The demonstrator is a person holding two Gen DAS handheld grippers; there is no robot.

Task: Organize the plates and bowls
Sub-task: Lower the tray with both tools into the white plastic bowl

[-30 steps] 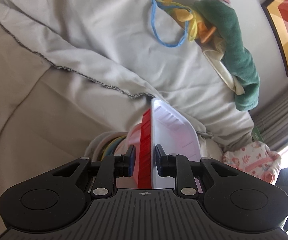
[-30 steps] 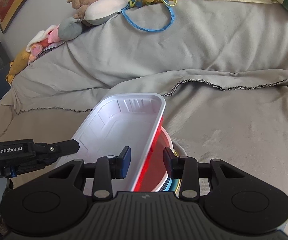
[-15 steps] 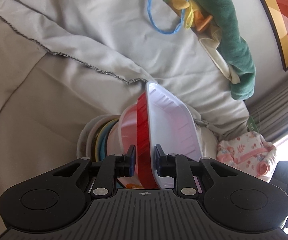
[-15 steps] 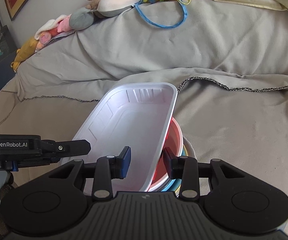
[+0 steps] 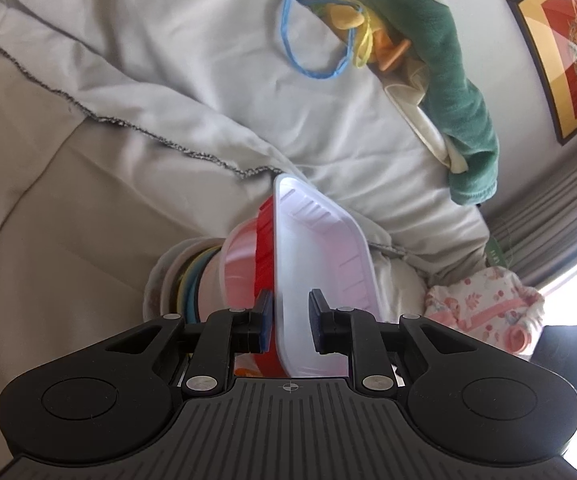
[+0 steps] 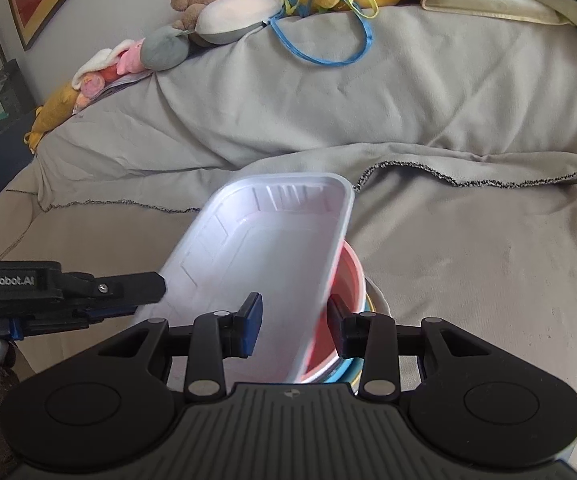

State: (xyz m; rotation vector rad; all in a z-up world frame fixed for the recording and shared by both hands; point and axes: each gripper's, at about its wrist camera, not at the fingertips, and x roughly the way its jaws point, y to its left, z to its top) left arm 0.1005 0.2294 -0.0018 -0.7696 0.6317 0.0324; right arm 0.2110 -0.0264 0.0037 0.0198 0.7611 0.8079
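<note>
A white rectangular tray, red on its outer side, hangs tilted over a pink bowl. The bowl tops a stack of coloured plates on the beige cover. My left gripper is shut on the tray's end wall, one pad inside and one on the red side. In the right wrist view the tray leans over the pink bowl. My right gripper is shut on its long right wall, the rim against the right finger. The left gripper's fingers reach in from the left.
A grey throw with a dark stitched edge covers the sofa back. Soft toys, a blue cord loop and a green blanket line the top. A pink floral cloth, curtain and framed picture are to the right.
The tray has tipped flatter over the pink bowl, so less of its red side shows in the right wrist view. Its rim has shifted toward the right finger. Both hands have barely moved.
</note>
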